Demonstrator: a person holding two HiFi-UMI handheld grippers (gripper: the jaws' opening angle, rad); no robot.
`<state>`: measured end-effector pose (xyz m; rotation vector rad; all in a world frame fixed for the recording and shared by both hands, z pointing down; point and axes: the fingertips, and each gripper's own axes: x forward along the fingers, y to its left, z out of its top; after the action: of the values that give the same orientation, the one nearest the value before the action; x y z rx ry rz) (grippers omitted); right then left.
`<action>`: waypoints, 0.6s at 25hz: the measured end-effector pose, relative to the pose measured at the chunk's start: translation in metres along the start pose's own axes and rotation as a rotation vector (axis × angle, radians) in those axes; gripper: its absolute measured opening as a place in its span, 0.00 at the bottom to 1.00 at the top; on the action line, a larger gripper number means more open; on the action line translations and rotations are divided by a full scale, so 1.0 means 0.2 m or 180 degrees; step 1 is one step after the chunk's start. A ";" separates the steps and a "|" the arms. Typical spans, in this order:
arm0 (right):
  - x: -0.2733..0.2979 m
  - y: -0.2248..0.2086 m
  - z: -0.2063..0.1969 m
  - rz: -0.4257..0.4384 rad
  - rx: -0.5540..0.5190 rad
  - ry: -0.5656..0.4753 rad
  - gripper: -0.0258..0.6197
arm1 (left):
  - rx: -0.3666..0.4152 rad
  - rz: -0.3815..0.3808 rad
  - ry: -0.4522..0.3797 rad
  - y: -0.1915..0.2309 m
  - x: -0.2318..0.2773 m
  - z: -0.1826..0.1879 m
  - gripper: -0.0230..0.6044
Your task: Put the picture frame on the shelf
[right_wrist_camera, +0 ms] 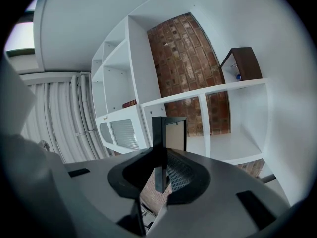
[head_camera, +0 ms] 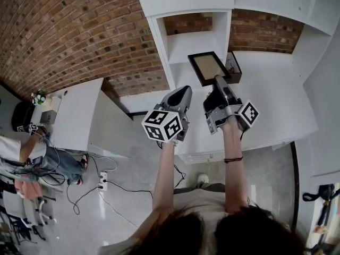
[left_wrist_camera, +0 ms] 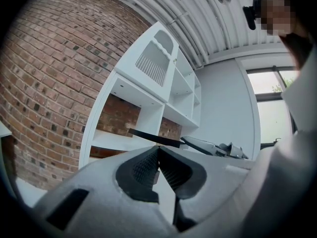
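From the head view, the right tool [head_camera: 218, 82] grips the lower edge of the picture frame [head_camera: 208, 68], a flat rectangle with a thin black border and a matt tan panel inside. The frame is held up at the shelf [head_camera: 183, 44], a smooth white unit of square-cornered compartments, in front of an open bay whose back shows the rough red brick wall [head_camera: 79, 36]. Whether the frame touches the shelf board cannot be told. A small dark brown box [head_camera: 235, 69] stands on the shelf just beside the frame's right edge. The left tool [head_camera: 183, 91], grey with a black-and-white marker cube, hangs a little short of the shelf, to the left of the frame, holding nothing.

In the left gripper view, the two ribbed black pads [left_wrist_camera: 143, 166] meet at their tips, with nothing between them. Beyond them the frame shows edge-on as a thin black strip in front of the shelf's lower bay, and a slatted panel [left_wrist_camera: 151, 68] fronts a higher compartment.

In the right gripper view, the jaws are clamped on the frame's black border, which stands upright between the textured pads. The tan panel faces the shelf's open bay. The brown box sits on a board higher up in this view, to the right of the frame, its open side showing.
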<state>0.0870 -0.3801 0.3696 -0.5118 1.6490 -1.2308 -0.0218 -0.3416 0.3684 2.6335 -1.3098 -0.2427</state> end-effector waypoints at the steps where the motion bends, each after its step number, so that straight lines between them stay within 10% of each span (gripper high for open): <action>1: 0.01 0.00 0.00 0.0007 -0.0004 0.0009 0.15 | 0.0005 0.0007 -0.0003 0.01 0.01 0.00 0.05; 15: 0.14 -0.08 0.10 0.0077 0.0004 0.0131 0.16 | 0.0047 0.0140 -0.0047 0.09 0.12 -0.01 0.05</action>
<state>0.0894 -0.4170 0.3709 -0.4674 1.6842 -1.2318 -0.0219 -0.3709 0.3734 2.6165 -1.3776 -0.2475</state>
